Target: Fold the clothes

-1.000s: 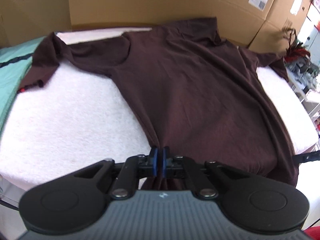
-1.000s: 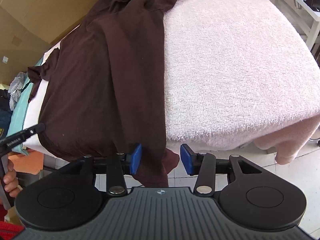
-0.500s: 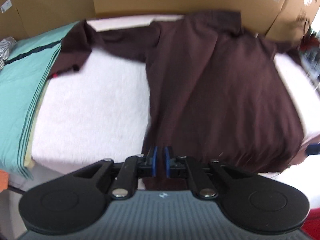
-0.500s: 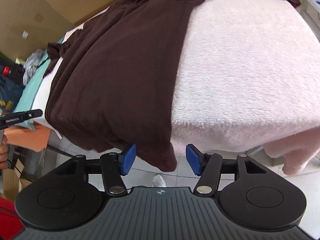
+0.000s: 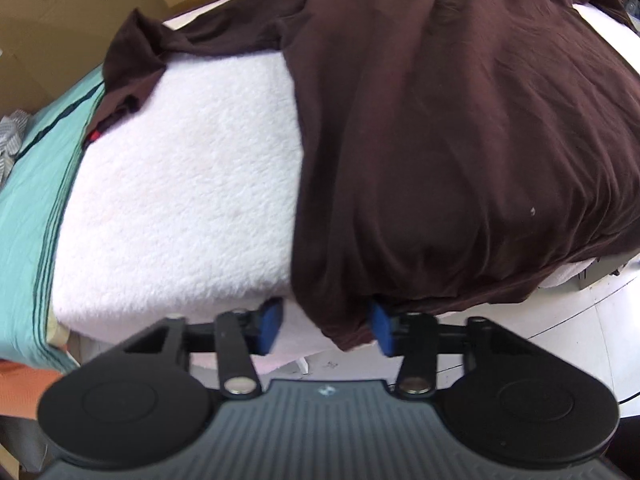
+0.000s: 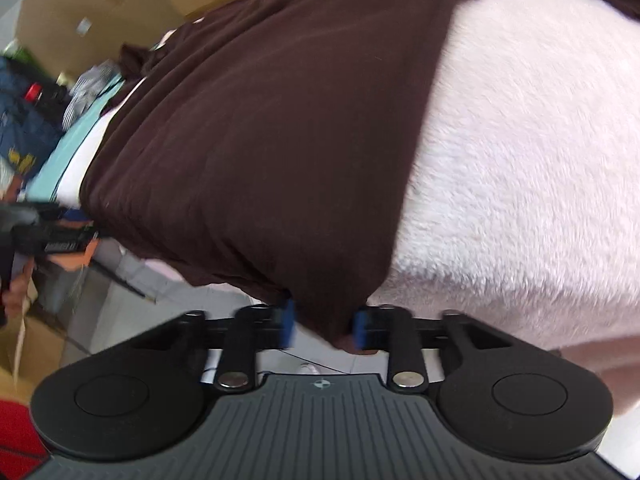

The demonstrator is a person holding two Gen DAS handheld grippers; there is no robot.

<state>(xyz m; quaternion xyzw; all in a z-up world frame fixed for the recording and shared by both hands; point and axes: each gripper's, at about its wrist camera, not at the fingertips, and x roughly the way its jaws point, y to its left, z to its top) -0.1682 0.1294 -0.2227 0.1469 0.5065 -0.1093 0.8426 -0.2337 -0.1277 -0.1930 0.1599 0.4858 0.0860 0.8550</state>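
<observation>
Garment: a dark brown long-sleeved shirt (image 5: 440, 140) lies spread on a fleecy white blanket (image 5: 180, 200), with its bottom edge hanging over the near edge of the padded surface.
Sleeve: one sleeve (image 5: 132, 60) stretches out to the left in the left wrist view, and its cuff reaches a teal cloth (image 5: 28, 220) beside the blanket.
Left gripper: the left gripper (image 5: 326, 328) is held low at the near edge with its blue pads (image 5: 272, 326) standing well apart. The shirt's lower left corner hangs between them, close against the right-hand pad and clear of the other.
Right gripper: the right gripper (image 6: 324, 328) is at the shirt's other lower corner. Its jaws are closing, the hanging corner fills the gap between them, and the view is blurred, so a firm pinch cannot be confirmed.
Blanket: in the right wrist view it looks pale pink and lies bare to the right of the shirt's side edge.
Surroundings: cardboard boxes (image 5: 60, 20) stand behind the surface. An orange cloth (image 5: 20, 384) shows at the lower left, below the teal cloth. A pale floor (image 5: 560, 320) is visible beneath the overhanging hem.
</observation>
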